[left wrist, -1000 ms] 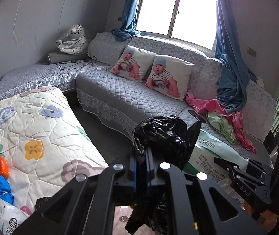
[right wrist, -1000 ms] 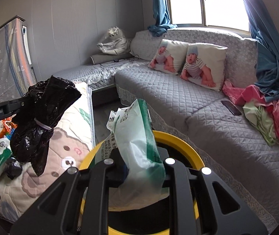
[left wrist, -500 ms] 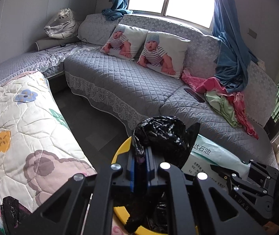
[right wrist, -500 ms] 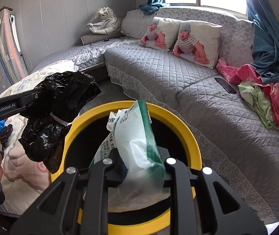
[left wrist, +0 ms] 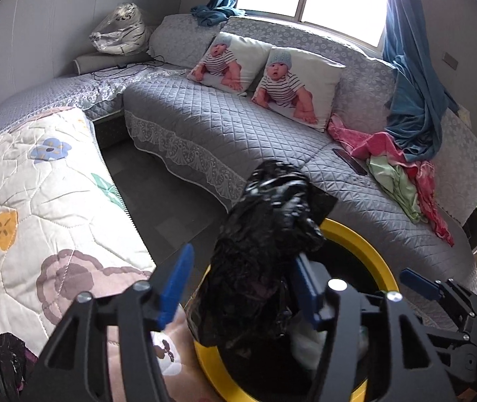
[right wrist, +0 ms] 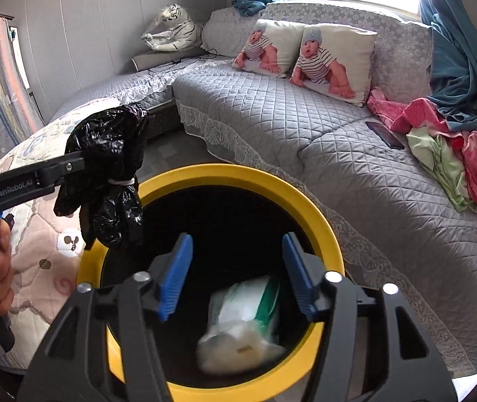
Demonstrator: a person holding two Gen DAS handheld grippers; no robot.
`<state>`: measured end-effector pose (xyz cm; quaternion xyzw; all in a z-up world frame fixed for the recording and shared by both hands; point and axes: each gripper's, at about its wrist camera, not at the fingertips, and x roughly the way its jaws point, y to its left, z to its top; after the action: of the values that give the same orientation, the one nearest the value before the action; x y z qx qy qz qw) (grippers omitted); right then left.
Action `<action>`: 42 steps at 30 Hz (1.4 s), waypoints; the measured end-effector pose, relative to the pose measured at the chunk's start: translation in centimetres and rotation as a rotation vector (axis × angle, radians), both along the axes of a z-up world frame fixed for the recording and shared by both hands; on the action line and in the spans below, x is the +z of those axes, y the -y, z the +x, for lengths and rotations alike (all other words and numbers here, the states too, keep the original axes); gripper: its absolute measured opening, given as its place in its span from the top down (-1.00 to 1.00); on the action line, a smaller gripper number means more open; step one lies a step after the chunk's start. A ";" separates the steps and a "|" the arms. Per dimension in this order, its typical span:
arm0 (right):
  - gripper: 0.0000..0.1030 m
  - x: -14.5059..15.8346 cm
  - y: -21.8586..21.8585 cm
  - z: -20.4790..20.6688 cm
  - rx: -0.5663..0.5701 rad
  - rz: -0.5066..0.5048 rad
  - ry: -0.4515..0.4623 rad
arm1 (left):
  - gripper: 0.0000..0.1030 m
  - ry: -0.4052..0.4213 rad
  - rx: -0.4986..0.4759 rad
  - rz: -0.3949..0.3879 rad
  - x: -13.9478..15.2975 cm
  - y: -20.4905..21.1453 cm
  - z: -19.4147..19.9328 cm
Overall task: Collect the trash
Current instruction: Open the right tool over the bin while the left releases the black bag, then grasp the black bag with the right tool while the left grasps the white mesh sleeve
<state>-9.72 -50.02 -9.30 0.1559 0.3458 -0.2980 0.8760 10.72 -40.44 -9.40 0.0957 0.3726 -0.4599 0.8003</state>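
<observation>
A yellow-rimmed bin (right wrist: 315, 207) with a black inside stands below both grippers; it also shows in the left wrist view (left wrist: 365, 238). My right gripper (right wrist: 236, 274) is open above the bin, and a white and green plastic bag (right wrist: 245, 328) lies blurred inside it. My left gripper (left wrist: 243, 284) has its jaws spread wide, with a tied black trash bag (left wrist: 265, 234) against its right finger, over the bin's left rim. In the right wrist view the black bag (right wrist: 107, 174) hangs at the left gripper's tip.
A grey quilted sofa (right wrist: 305, 127) with two baby-print cushions (right wrist: 335, 57) curves behind the bin. Pink and green clothes (right wrist: 439, 140) and a dark phone (right wrist: 384, 134) lie on it. A floral quilt (left wrist: 20, 207) is at the left, another black bag (left wrist: 10, 355) on it.
My right gripper has opened and the white and green bag has dropped into the bin. My left gripper's jaws have spread, the black bag now over the bin's rim.
</observation>
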 end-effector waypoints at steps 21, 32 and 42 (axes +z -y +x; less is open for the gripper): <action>-0.17 2.5 0.3 -3.3 -0.095 -0.046 0.051 | -0.85 0.000 0.006 0.043 -0.1 0.8 0.0; -0.18 3.1 -0.1 -3.8 -0.100 -0.066 0.058 | -0.85 -0.010 0.024 0.050 -0.1 0.2 0.4; -0.19 3.8 -0.5 -3.5 -0.091 -0.072 0.063 | -0.85 0.019 0.033 0.018 0.9 -0.7 0.6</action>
<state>-13.21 -49.52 -5.51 0.1492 0.2998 -0.3446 0.8770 11.35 -39.75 -8.51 0.1007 0.3708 -0.4423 0.8104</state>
